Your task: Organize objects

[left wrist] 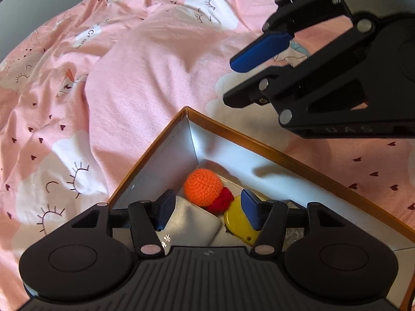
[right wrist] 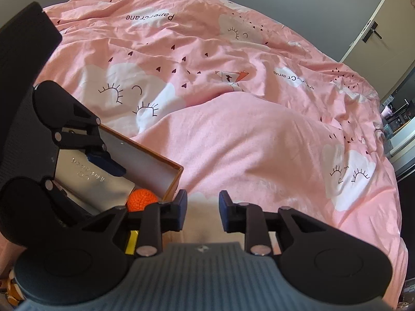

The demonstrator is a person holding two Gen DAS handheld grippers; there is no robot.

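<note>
An orange-rimmed cardboard box (left wrist: 262,140) with white walls lies on the pink bed. Inside it are an orange crocheted ball (left wrist: 202,187) with a red crocheted piece (left wrist: 223,200), a yellow flat object (left wrist: 240,220) and a silver-white pouch (left wrist: 190,224). My left gripper (left wrist: 207,212) hangs open and empty over the box, fingers either side of the pouch and yellow object. My right gripper (right wrist: 202,213) is open and empty above the bedding just right of the box (right wrist: 153,163); it also shows in the left wrist view (left wrist: 233,83). The ball (right wrist: 141,199) shows in the right wrist view.
A rumpled pink duvet (left wrist: 145,77) with cloud and heart prints covers the bed all around the box. Grey walls and a door (right wrist: 373,31) lie beyond the bed's far edge. Furniture stands at the right edge of the bed (right wrist: 399,129).
</note>
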